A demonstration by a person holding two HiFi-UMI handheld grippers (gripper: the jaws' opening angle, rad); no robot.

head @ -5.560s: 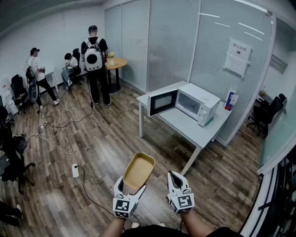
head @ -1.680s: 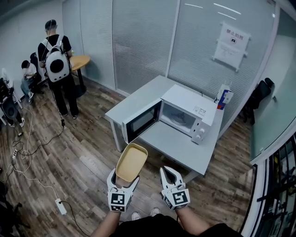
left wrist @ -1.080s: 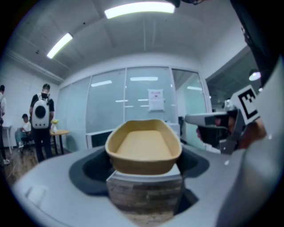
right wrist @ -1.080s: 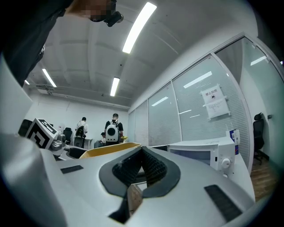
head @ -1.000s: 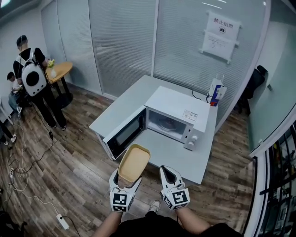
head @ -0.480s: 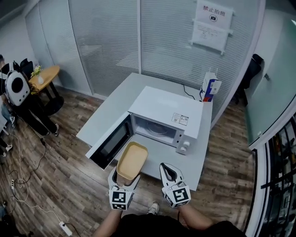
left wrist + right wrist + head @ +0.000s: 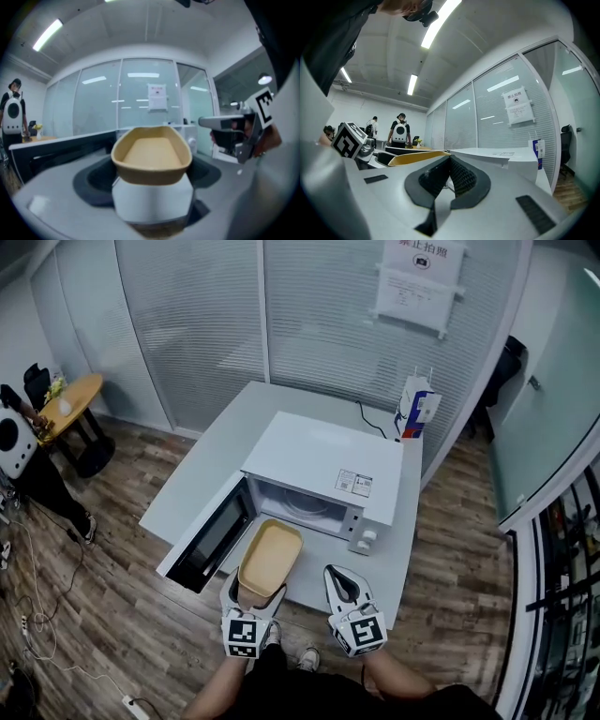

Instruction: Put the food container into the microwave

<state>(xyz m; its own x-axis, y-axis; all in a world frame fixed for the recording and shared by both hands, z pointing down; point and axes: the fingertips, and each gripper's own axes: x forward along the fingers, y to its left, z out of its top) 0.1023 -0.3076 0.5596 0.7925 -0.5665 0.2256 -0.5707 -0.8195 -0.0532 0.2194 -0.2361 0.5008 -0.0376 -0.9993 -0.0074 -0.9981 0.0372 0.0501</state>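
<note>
The food container (image 7: 270, 559) is a tan oval tub, empty, and my left gripper (image 7: 255, 596) is shut on its near end. It hangs level just in front of the white microwave (image 7: 319, 465), whose door (image 7: 206, 538) swings open to the left and whose cavity (image 7: 305, 505) shows beyond the tub's far rim. In the left gripper view the food container (image 7: 152, 152) fills the middle. My right gripper (image 7: 343, 585) floats beside it on the right, shut on nothing. Its jaws meet in the right gripper view (image 7: 450, 174), where the container's rim (image 7: 417, 157) shows at left.
The microwave stands on a grey table (image 7: 202, 460) against a glass wall with blinds. A blue and white carton (image 7: 415, 407) stands at the table's far right corner. A round wooden table (image 7: 70, 397) and a person with a backpack (image 7: 14, 442) are at far left. Cables (image 7: 37, 615) lie on the wood floor.
Both grippers and the container have come forward to the microwave. The table and the open door now sit right below the tub, and the people have slid off to the left edge.
</note>
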